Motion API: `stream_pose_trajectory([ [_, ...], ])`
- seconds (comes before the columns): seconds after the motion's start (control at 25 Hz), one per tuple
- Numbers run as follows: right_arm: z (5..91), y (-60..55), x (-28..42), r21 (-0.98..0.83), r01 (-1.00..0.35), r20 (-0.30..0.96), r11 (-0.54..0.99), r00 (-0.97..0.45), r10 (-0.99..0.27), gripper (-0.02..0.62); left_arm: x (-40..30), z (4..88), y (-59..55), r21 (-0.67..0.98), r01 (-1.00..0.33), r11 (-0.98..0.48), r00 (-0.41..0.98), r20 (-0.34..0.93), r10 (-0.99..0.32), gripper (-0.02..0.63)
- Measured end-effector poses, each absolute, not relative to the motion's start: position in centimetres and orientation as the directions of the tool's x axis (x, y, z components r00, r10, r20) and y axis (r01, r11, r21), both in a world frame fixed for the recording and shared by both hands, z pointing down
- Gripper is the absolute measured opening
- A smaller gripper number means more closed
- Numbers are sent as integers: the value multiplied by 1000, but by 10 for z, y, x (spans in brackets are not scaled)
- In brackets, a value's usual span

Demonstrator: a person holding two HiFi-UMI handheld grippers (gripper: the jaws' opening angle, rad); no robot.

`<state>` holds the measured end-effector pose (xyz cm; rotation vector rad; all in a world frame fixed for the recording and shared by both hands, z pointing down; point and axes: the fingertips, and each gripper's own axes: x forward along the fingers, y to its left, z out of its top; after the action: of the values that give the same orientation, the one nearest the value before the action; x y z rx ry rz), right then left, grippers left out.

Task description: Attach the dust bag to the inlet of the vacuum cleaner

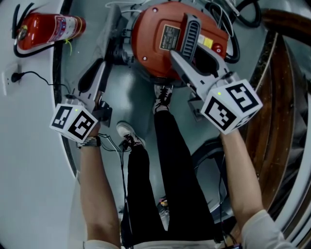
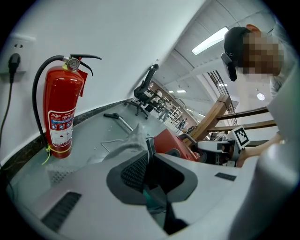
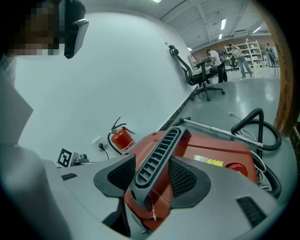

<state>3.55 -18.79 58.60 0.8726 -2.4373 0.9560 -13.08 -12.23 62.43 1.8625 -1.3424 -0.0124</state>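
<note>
The red vacuum cleaner (image 1: 160, 44) stands on the grey floor ahead of the person's feet. Its grey slotted handle (image 1: 190, 33) runs across the red top. My right gripper (image 1: 182, 61) is shut on that handle (image 3: 157, 157), which sits between both pads with the red body (image 3: 211, 154) behind. To the left, my left gripper (image 1: 109, 52) is shut on a thin edge of the grey dust bag (image 1: 115, 24). In the left gripper view the bag's cloth (image 2: 129, 143) rises just past the jaws (image 2: 150, 165), with the vacuum (image 2: 171, 143) beyond. The inlet is hidden.
A red fire extinguisher (image 1: 48, 28) stands by the white wall at the left, near a wall socket (image 1: 9, 78) with a plug. A black hose (image 1: 243, 14) coils behind the vacuum. Wooden stair rails (image 1: 286, 73) run along the right. The person's shoes (image 1: 163, 99) stand close to the vacuum.
</note>
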Motion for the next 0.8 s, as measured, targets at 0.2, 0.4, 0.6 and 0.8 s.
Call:
stream_pose_trajectory([
  [0.2,586,-188,36,-467,-671,541,576,-732,-414,215,-129,624,-123,614,-783,-103,439,429,-789,37],
  [0.4,586,-188,36,-469,-669,542,576,-733,-410,215,-125,624,-123,623,-776,-95,438,425,-792,37],
  [0.6,586,-188,35,-471,-668,542,576,-735,-409,215,-123,623,-123,628,-773,-91,436,422,-795,37],
  [0.8,586,-188,36,-465,-671,541,578,-732,-415,215,-118,621,-123,641,-761,-98,444,405,-799,34],
])
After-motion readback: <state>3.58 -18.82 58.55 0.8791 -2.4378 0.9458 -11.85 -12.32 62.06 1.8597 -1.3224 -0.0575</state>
